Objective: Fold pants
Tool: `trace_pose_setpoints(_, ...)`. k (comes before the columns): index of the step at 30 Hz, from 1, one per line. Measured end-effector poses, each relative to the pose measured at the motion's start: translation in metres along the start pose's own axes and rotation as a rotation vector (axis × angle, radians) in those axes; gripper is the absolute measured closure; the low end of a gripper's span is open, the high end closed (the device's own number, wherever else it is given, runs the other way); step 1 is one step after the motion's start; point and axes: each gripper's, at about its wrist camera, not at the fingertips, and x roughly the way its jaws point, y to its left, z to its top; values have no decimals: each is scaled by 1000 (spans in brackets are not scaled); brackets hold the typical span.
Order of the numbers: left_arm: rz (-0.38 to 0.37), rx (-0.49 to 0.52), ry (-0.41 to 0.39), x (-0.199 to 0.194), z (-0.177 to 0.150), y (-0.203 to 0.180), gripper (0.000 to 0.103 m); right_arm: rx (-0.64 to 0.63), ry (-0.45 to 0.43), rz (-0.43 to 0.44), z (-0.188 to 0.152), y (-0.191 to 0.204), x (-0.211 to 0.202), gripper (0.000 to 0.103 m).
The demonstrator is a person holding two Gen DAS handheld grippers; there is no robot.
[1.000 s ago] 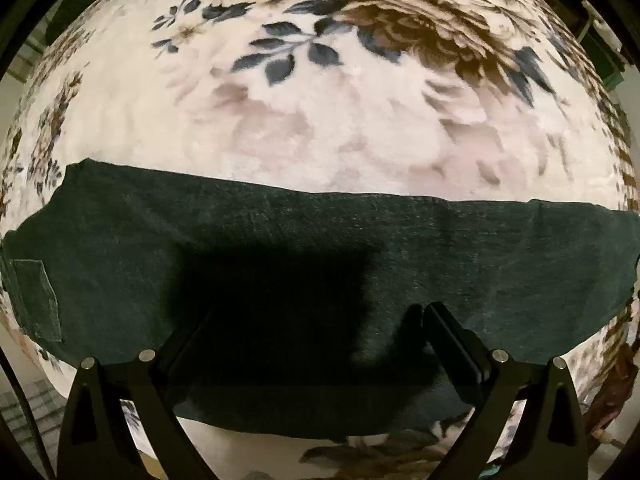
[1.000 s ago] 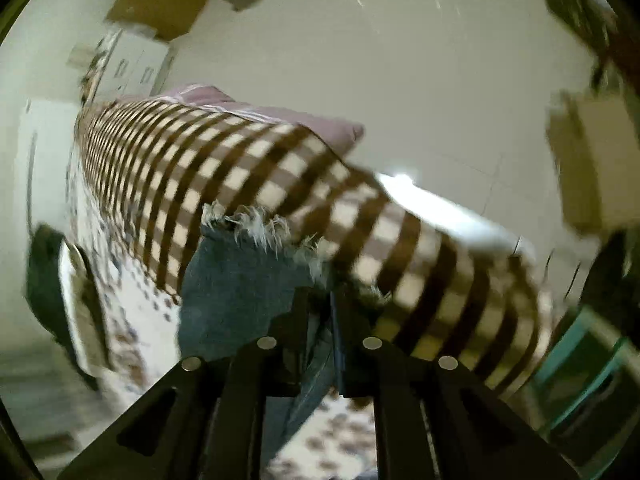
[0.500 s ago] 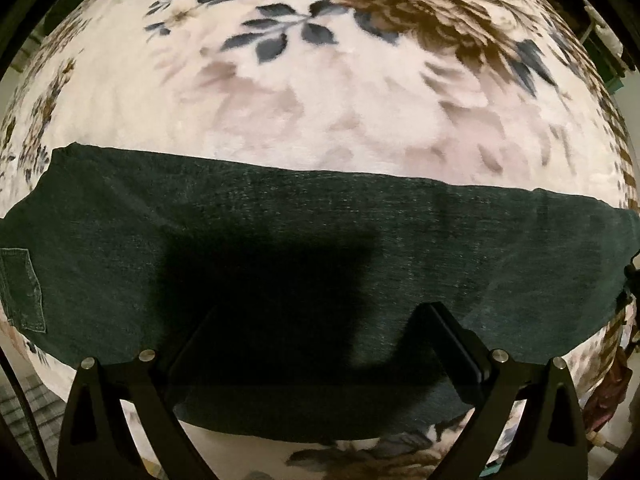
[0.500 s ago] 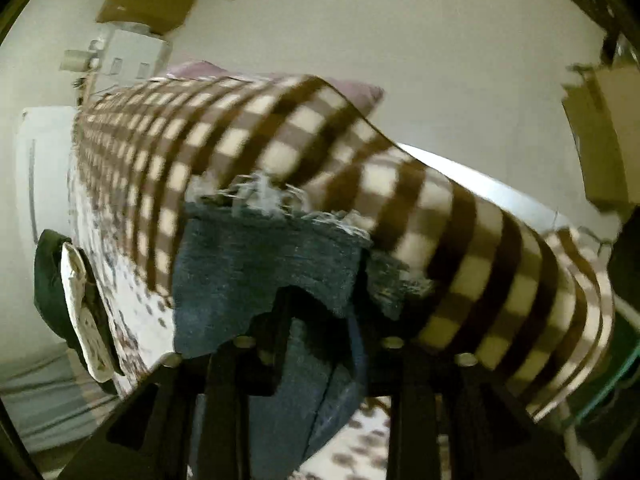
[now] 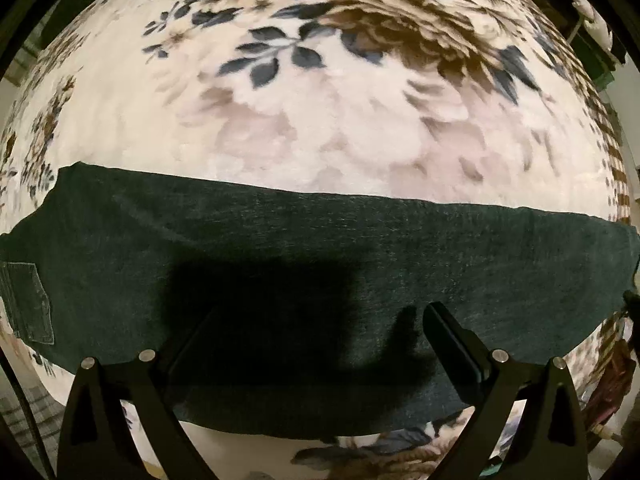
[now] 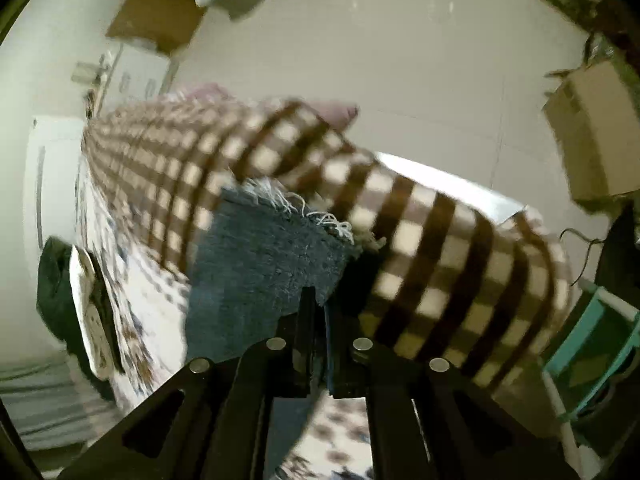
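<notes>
Dark denim pants (image 5: 320,248) lie flat in a long band across a floral blanket (image 5: 320,112), a back pocket (image 5: 28,304) at the left end. My left gripper (image 5: 316,320) is open just above the middle of the band, its shadow on the cloth. My right gripper (image 6: 320,304) is shut on the frayed leg hem of the pants (image 6: 272,248) and holds it lifted.
A brown checkered blanket (image 6: 420,248) lies along the bed edge past the hem. Cardboard boxes (image 6: 592,128) stand on the floor. A pile of dark and white clothes (image 6: 80,304) lies at the left. A teal object (image 6: 592,344) is at the right.
The right gripper has shifted with the hem still clamped, the view turning a little. The left gripper has drawn back slightly and stays open over the pants.
</notes>
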Motion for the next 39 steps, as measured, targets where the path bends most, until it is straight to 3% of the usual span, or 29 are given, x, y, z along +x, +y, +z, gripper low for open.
trace_pose_setpoints(1,-4,4,3,2,0,-3,1,12,8,2,1,-6,1,82)
trace_pose_setpoints(3,-12,13,3,8,3,-5,1,13,6,40,1,-15,0,54)
trace_pose_setpoints(5,-27,25,4,14,2,-9,1,-4,18,90,0,-20,8,42)
trace_pose_setpoints(7,-33,41,22,27,-6,-18,1,-27,12,112,2,-20,17,39)
trace_pose_setpoints(8,-34,44,33,32,-6,-18,1,-47,-11,158,4,-16,18,29)
trace_pose_setpoints(9,-38,44,44,38,-6,-18,1,-57,-27,171,6,-11,19,26)
trace_pose_setpoints(11,-53,33,52,46,-6,-16,0,-89,-60,226,7,-1,17,32)
trace_pose_setpoints(12,-59,33,55,49,-6,-16,0,-103,-72,244,7,4,16,56)
trace_pose_setpoints(14,-67,32,63,52,-5,-15,0,-114,-75,309,8,9,14,81)
trace_pose_setpoints(17,-73,25,76,59,-3,-14,0,-131,-66,257,11,8,20,79)
trace_pose_setpoints(18,-72,24,80,61,-3,-14,0,-117,-43,246,13,4,26,67)
trace_pose_setpoints(19,-70,23,86,61,-3,-13,0,-99,-19,251,15,-1,32,64)
trace_pose_setpoints(22,-65,17,107,67,2,-13,0,-68,-7,321,18,-9,35,60)
trace_pose_setpoints(24,-63,17,110,70,12,-9,0,-74,-7,383,21,-9,38,37)
trace_pose_setpoints(26,-64,17,106,70,12,-8,0,-103,-9,398,22,-1,42,38)
trace_pose_setpoints(27,-64,18,106,70,12,-9,0,-108,-9,404,22,2,44,69)
trace_pose_setpoints(28,-67,20,106,71,13,-9,0,-112,3,417,23,5,43,86)
trace_pose_setpoints(30,-78,17,109,70,14,-7,0,-110,-37,452,18,7,28,92)
trace_pose_setpoints(34,-106,-13,102,68,16,8,0,-141,-39,473,11,0,21,89)
trace_pose_setpoints(35,-107,-18,100,69,17,9,0,-120,-14,464,12,-4,29,74)
trace_pose_setpoints(36,-103,-19,99,71,18,9,0,-97,16,457,15,-7,39,46)
trace_pose_setpoints(39,-96,-25,94,75,20,10,0,-109,0,526,16,-9,51,32)
